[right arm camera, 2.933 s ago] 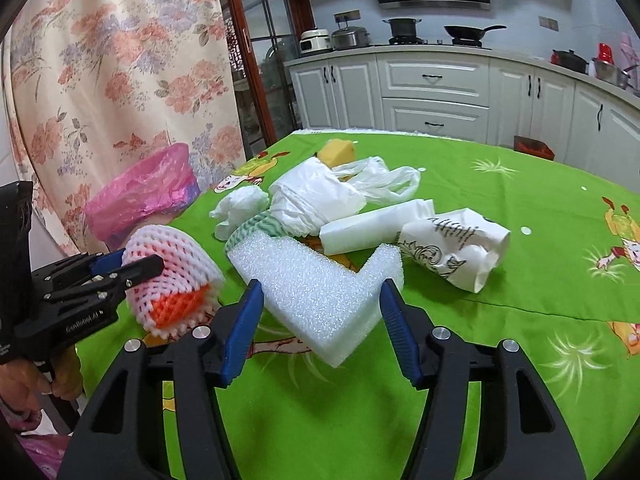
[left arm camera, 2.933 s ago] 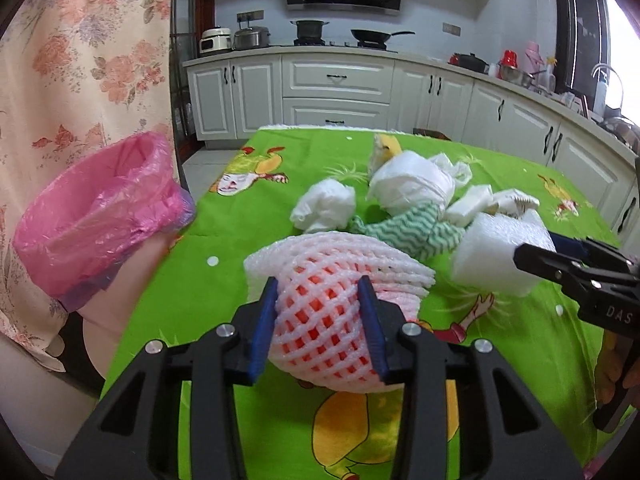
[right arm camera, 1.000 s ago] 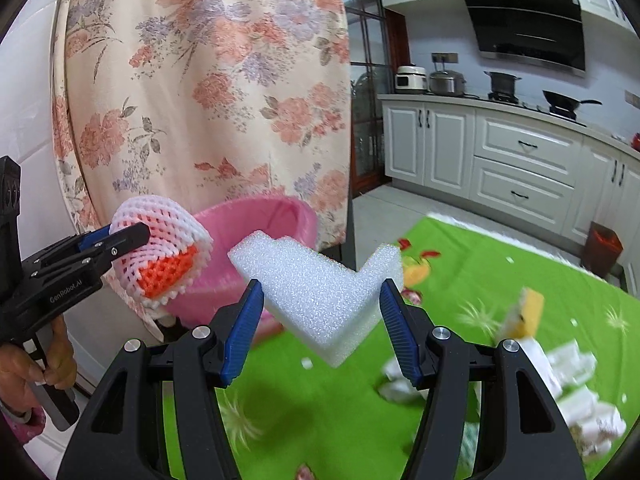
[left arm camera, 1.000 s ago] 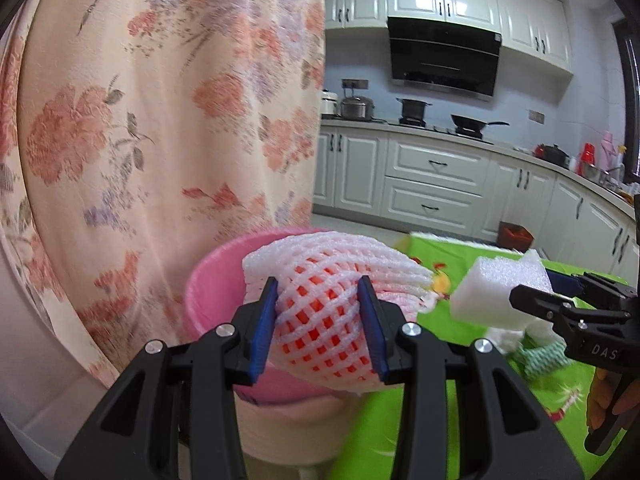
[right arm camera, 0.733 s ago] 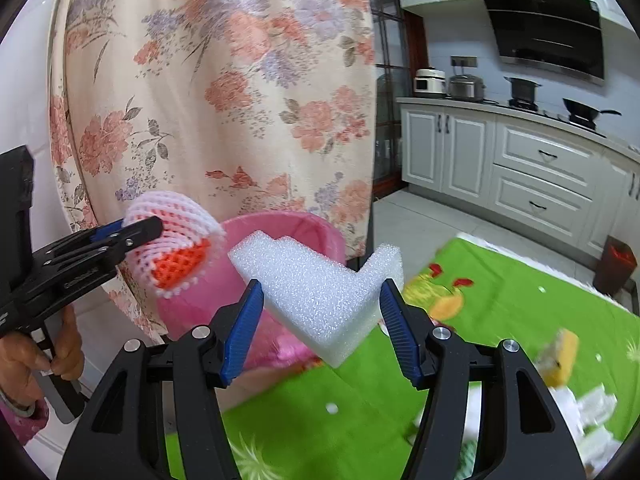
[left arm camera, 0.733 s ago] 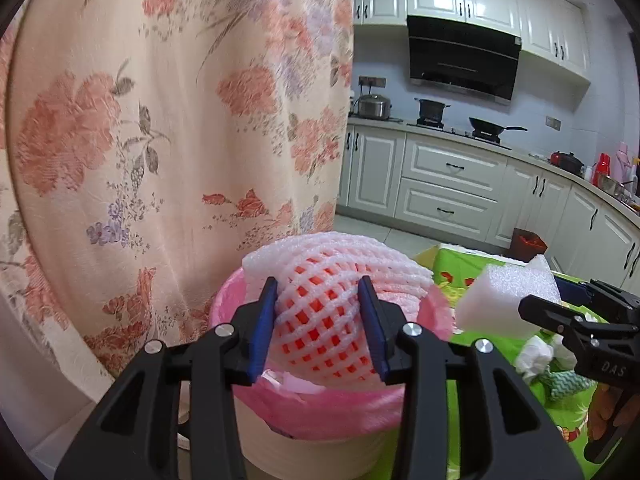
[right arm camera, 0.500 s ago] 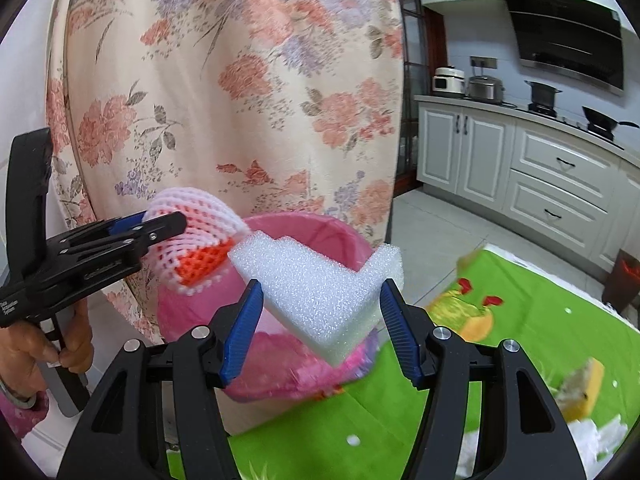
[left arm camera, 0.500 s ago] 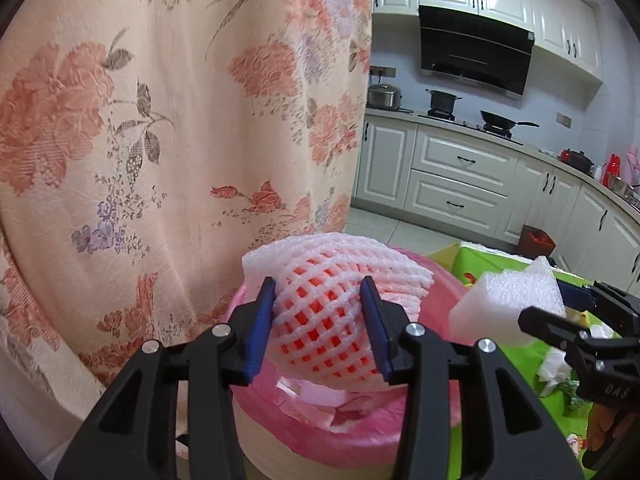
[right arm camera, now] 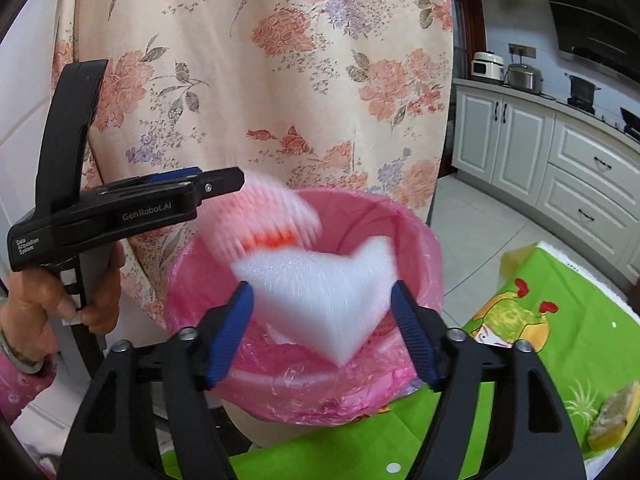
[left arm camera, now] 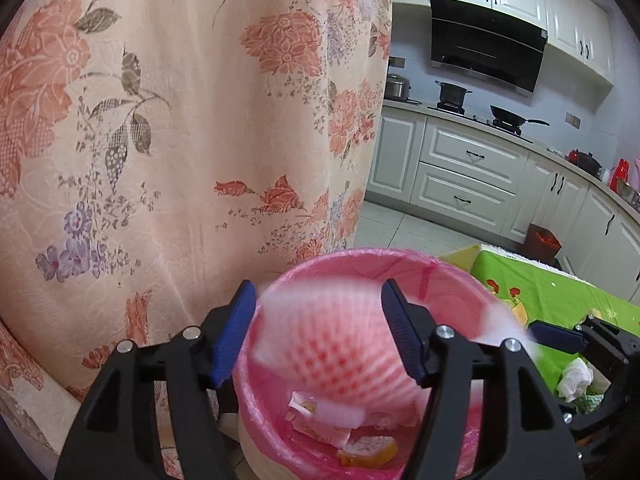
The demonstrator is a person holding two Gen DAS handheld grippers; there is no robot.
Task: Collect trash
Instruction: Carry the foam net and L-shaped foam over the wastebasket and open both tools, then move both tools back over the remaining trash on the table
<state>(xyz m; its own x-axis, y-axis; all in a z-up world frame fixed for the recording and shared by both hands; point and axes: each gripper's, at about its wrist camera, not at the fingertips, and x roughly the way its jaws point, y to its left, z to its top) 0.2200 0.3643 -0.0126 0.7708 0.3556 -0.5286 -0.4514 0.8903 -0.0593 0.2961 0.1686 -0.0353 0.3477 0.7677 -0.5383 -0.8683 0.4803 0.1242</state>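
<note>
Right wrist view: floral curtain [right arm camera: 256, 92] fills the background, green printed tablecloth [right arm camera: 552, 344] at lower right. Pink-lined trash bin [right arm camera: 416, 264] stands at the table's edge, just below both grippers.

Right gripper [right arm camera: 322, 336]: jaws opening, wide. White foam corner piece [right arm camera: 320, 296] sits between them over the bin mouth, blurred; the pads look to be clear of its sides, so it reads as released and dropping. L-shaped, coarse open-cell surface.

Left gripper [left arm camera: 318, 334]: jaws opening, roughly half spread. Foam fruit net [left arm camera: 332, 344] between them, motion-blurred, apart from both pads, falling toward the bin interior. White-pink mesh sleeve with an orange-red core showing through. A hand [right arm camera: 60, 304] grips the left tool's handle.

Handling, as judged: both pieces look very light and springy. The net is soft and crushable, so it is best pinched across its middle; the foam is stiffer but dents, so its flat faces give the better hold. Neither seems fragile or slippery, though light pieces may bounce off the rim.

Bin floor holds paper scraps [left arm camera: 320, 420] and a yellowish bit [left arm camera: 368, 446]. More white wrappers [left arm camera: 576, 376] remain on the table in the left wrist view.
</note>
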